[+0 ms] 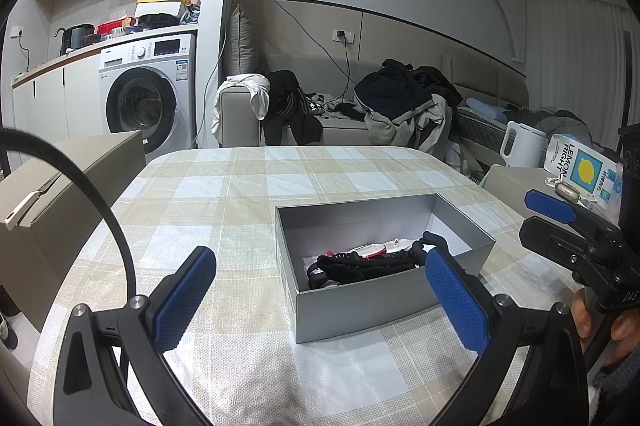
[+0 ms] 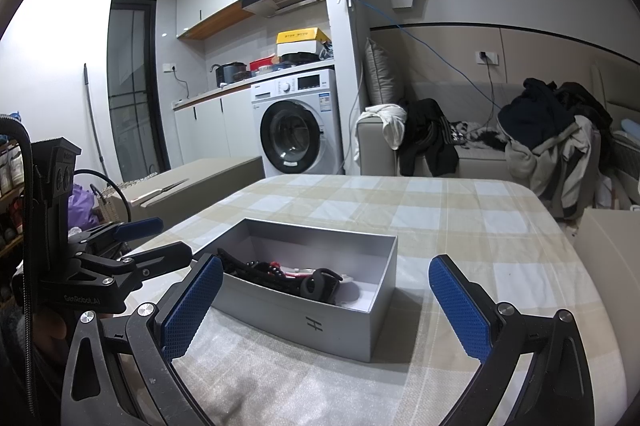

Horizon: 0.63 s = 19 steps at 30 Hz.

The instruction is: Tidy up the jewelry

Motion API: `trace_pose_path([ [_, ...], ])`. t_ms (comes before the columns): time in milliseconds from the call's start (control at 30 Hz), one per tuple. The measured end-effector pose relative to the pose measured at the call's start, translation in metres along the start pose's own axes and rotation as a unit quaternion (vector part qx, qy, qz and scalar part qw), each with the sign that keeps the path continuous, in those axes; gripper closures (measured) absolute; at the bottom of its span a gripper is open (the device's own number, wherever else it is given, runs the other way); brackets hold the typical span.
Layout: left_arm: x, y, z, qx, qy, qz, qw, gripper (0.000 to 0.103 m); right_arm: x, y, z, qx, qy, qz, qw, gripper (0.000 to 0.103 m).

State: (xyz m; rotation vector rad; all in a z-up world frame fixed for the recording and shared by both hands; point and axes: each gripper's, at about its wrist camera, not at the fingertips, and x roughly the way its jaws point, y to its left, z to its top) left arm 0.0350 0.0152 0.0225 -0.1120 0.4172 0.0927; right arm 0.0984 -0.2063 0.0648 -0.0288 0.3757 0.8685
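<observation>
Item: grey open box (image 1: pixel 384 290) on the checked worktop (image 1: pixel 224 186), holding a tangle of black beaded strings (image 1: pixel 360 266) with red-and-white pieces (image 1: pixel 374 249), individual jewelry too small to tell apart; a white kettle (image 1: pixel 522 144) and a lemon-print carton (image 1: pixel 580 168) stand well off to the right. Left gripper (image 1: pixel 320 300): blue pads spread wide, empty, just short of the box's near wall; right gripper (image 2: pixel 326 306): pads likewise wide apart, empty, facing the box's long side.
</observation>
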Motion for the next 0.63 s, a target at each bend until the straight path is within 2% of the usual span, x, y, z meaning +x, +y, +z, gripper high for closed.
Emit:
trace_pose_path([
  [633,-0.0007,0.0001,0.0003,0.001,-0.002,-0.001,1.0000,0.001,0.0004,0.0001,-0.0003,-0.001,0.001,0.000,1.000,0.000],
])
